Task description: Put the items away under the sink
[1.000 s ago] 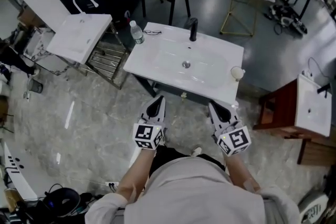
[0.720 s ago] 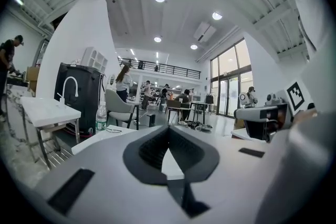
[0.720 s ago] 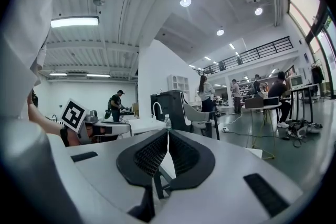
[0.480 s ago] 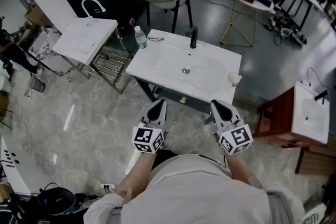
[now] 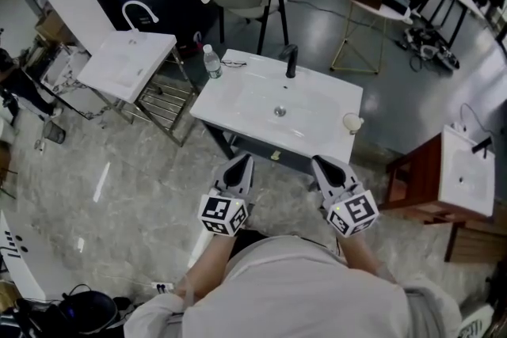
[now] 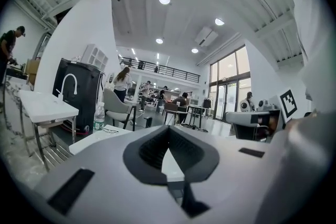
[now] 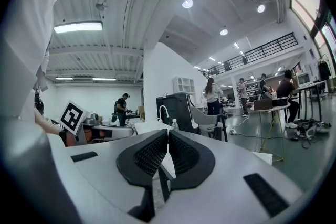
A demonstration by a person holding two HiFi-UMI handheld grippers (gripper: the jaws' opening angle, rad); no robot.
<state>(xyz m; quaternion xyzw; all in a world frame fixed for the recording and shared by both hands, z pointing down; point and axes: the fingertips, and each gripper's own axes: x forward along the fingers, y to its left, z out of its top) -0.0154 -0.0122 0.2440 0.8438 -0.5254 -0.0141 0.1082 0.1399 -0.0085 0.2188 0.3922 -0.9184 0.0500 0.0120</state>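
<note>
White sink, items on top
A clear bottle stands upright at its back left corner; a small pale round thing (too small to identify) sits near the right edge.

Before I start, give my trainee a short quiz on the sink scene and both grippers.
1. True or false: the left gripper holds the water bottle.
2. What stands at the middle of the white sink's far edge? A: black faucet. B: kettle. C: potted plant.
3. Fill in: the right gripper's jaws are ___, with nothing between them.

Key: 1 false, the bottle stands on the sink's far left corner, away from both grippers. 2 A. 3 shut.
</note>
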